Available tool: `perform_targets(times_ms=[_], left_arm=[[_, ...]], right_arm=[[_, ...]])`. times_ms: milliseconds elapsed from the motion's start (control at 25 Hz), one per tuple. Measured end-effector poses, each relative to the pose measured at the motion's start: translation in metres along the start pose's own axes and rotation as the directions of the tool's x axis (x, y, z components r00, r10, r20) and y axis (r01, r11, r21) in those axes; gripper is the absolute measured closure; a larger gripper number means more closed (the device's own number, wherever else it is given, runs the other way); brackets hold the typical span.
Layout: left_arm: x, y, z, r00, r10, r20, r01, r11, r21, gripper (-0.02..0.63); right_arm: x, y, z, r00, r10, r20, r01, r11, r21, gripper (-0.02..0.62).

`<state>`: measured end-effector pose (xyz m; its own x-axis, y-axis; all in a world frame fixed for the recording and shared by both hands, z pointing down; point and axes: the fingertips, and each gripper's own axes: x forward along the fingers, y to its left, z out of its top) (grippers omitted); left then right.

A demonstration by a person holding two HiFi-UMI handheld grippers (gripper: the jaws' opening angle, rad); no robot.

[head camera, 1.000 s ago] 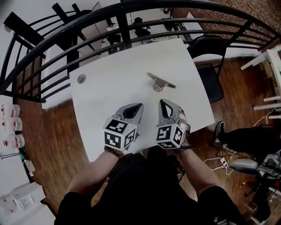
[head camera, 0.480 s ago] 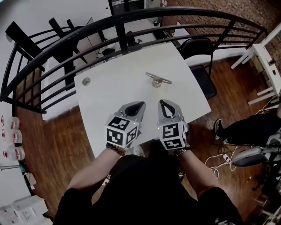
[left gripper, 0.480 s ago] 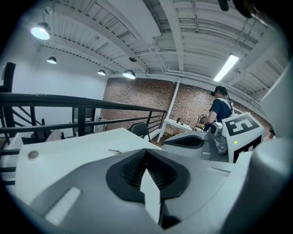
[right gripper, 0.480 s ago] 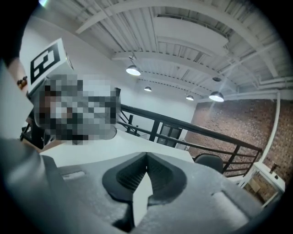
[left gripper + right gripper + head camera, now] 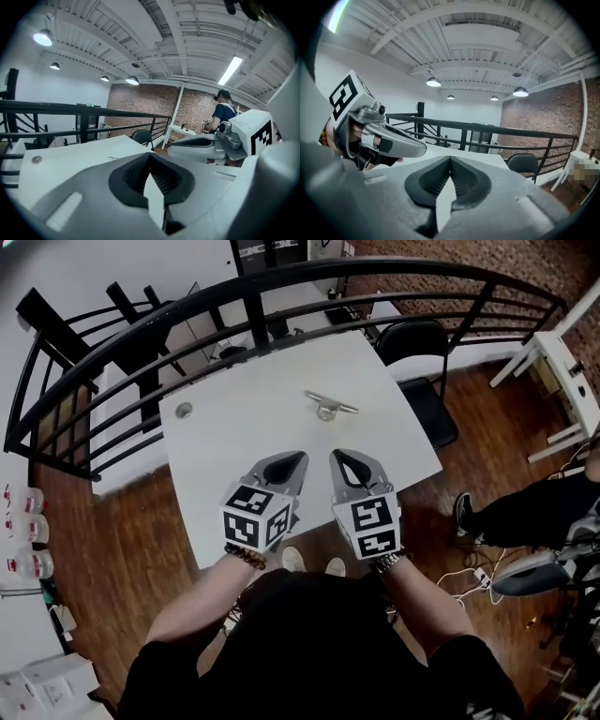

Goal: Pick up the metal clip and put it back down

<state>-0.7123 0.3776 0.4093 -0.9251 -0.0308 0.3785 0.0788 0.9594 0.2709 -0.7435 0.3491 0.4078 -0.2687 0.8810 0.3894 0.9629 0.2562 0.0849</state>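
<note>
Vs a second ago: both tools have come up toward the head camera and sit a bit larger in frame, side by side over the near edge of the table point(image 5: 216, 456). The right tool point(image 5: 336, 455) has rolled, so its marker cube shows a different face on top. The person's shoes point(image 5: 309, 563) now show past the table's near edge – they didn't before.

Metal clip point(image 5: 329, 406) hasn't moved on the table: it lies flat on the far half, right of centre, well apart from both tools and untouched.

Left tool point(image 5: 301, 456): jaw tips meet in its own view, nothing between them, empty. Right tool: the same, tips fully together with nothing held. Each tool shows in the other's camera, just beside it.

Also on the table is a small round disc point(image 5: 184, 411) near the far-left corner, well apart from the clip.

Containers: a few clear bottles point(image 5: 21, 532) at the left edge, off the table – too small to tell what is in them.

Beyond the table are a black railing point(image 5: 281, 287) and a black chair point(image 5: 419, 343) at the far-right corner. Another person point(image 5: 225, 115) stands by the brick wall in the left gripper view.
</note>
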Motion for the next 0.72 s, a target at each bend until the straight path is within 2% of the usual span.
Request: perform_targets(times_ms=[280, 480, 720], left_arm=[[0.003, -0.03, -0.008, 0.998, 0.068, 0.012, -0.068, 0.997, -0.02, 0.591], [-0.004, -0.048, -0.018, 0.994, 0.11, 0.006, -0.11, 0.993, -0.036, 0.591], [-0.012, -0.053, -0.025, 0.994, 0.109, 0.003, -0.109, 0.994, -0.025, 0.591]], right_arm=[[-0.028, -0.013, -0.01, 0.997, 0.072, 0.025, -0.073, 0.996, 0.06, 0.603], [-0.048, -0.012, -0.014, 0.993, 0.11, 0.043, -0.112, 0.992, 0.049, 0.603], [-0.056, -0.002, -0.018, 0.993, 0.103, 0.062, -0.107, 0.992, 0.064, 0.603]])
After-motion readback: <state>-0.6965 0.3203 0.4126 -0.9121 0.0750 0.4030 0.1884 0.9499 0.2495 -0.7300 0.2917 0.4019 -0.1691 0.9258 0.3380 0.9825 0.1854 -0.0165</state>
